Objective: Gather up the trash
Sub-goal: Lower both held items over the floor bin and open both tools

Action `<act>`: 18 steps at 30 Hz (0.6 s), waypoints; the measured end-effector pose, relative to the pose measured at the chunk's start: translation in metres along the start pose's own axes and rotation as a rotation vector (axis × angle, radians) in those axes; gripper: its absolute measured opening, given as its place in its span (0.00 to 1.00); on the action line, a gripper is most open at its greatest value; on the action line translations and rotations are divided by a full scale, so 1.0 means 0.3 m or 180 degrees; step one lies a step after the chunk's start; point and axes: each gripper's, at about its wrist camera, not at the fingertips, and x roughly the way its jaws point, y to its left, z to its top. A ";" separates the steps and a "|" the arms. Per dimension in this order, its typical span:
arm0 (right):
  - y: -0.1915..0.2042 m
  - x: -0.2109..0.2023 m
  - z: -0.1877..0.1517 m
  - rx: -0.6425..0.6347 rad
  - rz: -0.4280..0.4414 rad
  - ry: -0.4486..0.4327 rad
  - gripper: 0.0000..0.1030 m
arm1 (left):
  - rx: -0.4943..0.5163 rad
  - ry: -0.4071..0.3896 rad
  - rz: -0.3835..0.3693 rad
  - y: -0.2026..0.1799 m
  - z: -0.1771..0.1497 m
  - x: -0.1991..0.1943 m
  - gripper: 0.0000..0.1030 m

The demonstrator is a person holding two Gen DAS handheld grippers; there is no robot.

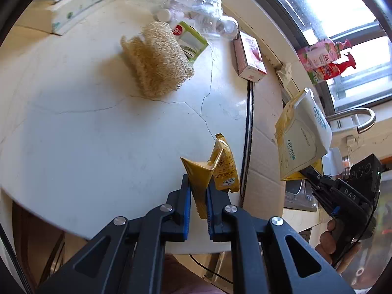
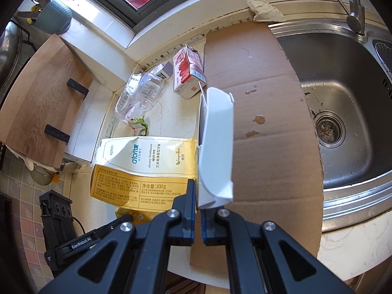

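Observation:
My left gripper (image 1: 198,188) is shut on a yellow cracker wrapper (image 1: 215,166) and holds it over the near edge of the white counter (image 1: 85,134). My right gripper (image 2: 198,196) is shut on a flattened white-and-yellow toothpaste box (image 2: 147,166); the box also shows in the left wrist view (image 1: 301,134), held in the air above a cardboard sheet (image 2: 264,112). On the counter lie a loofah (image 1: 154,63), a red-and-white carton (image 2: 187,71), a crushed clear plastic bottle (image 2: 142,93) and a green-and-white wrapper (image 1: 191,39).
A steel sink (image 2: 343,98) with a faucet (image 2: 355,12) lies right of the cardboard. A wooden cutting board (image 2: 41,98) stands at the left. Soap bottles (image 1: 325,58) stand on the window sill. A crumpled tissue (image 2: 264,11) lies on the ledge.

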 end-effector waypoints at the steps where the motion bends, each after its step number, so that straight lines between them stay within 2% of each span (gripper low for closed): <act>1: 0.008 -0.016 -0.009 -0.0019 0.0000 -0.0018 0.03 | -0.0031 -0.0021 -0.0018 -0.001 -0.015 -0.026 0.08; 4: 0.036 -0.082 -0.047 -0.0092 -0.0008 -0.0103 0.03 | -0.0005 -0.0069 -0.0044 -0.018 -0.071 -0.107 0.08; 10: 0.074 -0.224 -0.178 -0.0196 -0.0032 -0.0226 0.03 | 0.0083 -0.0151 -0.0278 -0.048 -0.221 -0.252 0.08; 14: 0.097 -0.282 -0.274 -0.0285 -0.0052 -0.0172 0.03 | 0.0099 -0.0153 -0.0372 -0.052 -0.338 -0.314 0.08; 18: 0.133 -0.295 -0.372 -0.0529 -0.0107 0.0040 0.03 | 0.0007 -0.0139 -0.0336 -0.023 -0.467 -0.344 0.08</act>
